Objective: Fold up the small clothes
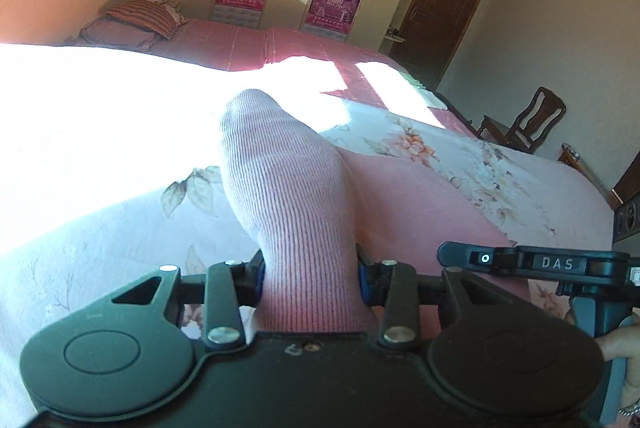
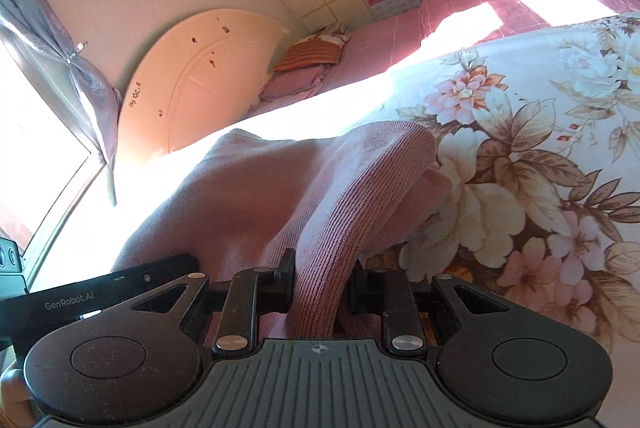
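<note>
- The pink knit garment (image 1: 288, 196) is pinched in the left gripper (image 1: 310, 276) and the right gripper (image 2: 322, 286) alike, over the floral bedspread (image 2: 540, 132)
- Its ribbed length is stretched forward from both claws (neither is judged nearer)

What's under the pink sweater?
The pink sweater lies on a flowery bedspread, which shows all around it. Both grippers pinch its ribbed edge. Whatever is directly beneath the cloth is covered.

Pink ribbed knit garment (image 2: 280, 188) draped on floral bedspread (image 2: 540, 100); bunched.
</note>
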The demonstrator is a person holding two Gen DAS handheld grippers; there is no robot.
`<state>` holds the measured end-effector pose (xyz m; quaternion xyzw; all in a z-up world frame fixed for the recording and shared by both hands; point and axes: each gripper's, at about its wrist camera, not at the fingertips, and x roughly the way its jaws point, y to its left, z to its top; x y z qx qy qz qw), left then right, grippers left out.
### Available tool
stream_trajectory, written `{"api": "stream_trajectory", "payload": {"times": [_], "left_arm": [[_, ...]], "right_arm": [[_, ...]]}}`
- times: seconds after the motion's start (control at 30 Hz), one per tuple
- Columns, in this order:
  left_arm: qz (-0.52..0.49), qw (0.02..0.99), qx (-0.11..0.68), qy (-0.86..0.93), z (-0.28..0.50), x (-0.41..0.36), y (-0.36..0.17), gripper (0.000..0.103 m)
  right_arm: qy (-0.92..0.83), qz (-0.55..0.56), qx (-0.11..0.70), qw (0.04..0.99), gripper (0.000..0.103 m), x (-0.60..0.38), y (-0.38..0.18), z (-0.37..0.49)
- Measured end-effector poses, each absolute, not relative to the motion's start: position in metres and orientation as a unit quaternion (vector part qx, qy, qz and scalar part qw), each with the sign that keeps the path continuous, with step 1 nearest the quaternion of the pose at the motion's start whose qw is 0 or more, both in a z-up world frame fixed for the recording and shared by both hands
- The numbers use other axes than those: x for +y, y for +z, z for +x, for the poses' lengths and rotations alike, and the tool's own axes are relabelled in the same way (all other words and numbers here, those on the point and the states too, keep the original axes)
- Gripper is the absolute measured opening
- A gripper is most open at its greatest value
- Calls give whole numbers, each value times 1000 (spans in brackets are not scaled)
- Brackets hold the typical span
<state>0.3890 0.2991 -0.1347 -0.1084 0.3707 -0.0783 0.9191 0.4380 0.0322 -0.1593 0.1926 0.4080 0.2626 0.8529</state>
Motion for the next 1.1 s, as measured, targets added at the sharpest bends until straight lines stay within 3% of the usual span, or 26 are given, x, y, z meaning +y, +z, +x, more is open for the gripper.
{"api": "stream_trajectory", "payload": {"times": [0.07,0.1,0.13,0.17,0.43,0.7,0.97,1.1], "left_arm": [[-114,912,387,-70,390,306,-156,55],[-121,916,377,-63,387,311,-160,77],[-117,919,373,-47,386,313,-162,89],[-117,920,370,-43,386,316,-163,90],[-69,943,323,-47,365,308,-122,80],[-38,941,324,-91,352,259,-107,80],[-2,931,359,-66,364,240,-146,80],[3,929,363,-64,366,238,-147,81]], "right_arm": [[242,186,421,854,23,34,-174,445],[233,185,426,854,24,34,-180,448],[226,182,429,855,24,34,-185,449],[222,181,429,856,24,34,-188,450],[184,142,404,885,28,34,-158,432],[222,123,352,901,28,47,-111,392],[182,65,403,895,27,50,-162,378],[177,44,397,899,18,47,-169,381]]}}
